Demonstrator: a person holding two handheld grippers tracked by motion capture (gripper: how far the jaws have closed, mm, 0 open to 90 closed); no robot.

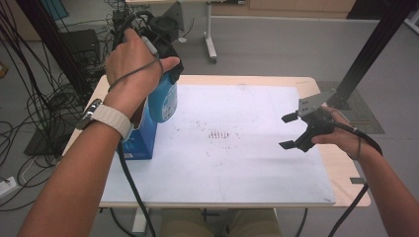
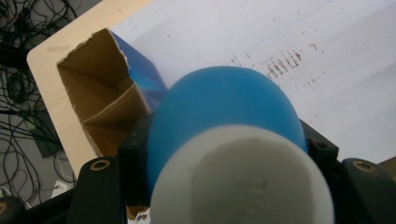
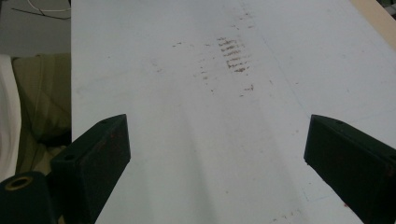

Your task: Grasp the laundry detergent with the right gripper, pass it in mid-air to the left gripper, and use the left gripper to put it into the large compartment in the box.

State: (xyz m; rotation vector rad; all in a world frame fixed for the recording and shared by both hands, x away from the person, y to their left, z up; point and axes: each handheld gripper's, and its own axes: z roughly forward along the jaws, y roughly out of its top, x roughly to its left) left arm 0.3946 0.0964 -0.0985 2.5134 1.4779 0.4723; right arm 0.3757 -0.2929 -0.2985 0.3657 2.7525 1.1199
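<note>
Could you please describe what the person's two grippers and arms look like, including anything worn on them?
Both grippers are black with blocky, flat-faced jaws. The right gripper carries a grey three-cornered plate with small holes on top and trails a black cable. The left gripper has its own black cable. Both forearms are bare of sleeves; the left wrist wears a watch on a white band.

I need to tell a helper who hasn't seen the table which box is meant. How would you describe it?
Start at the white sheet covering the table; at its left edge, under the left gripper holding a blue bottle, stands the box. It is blue outside with a torn-open top showing brown cardboard dividers, the sole carton on the table.
</note>
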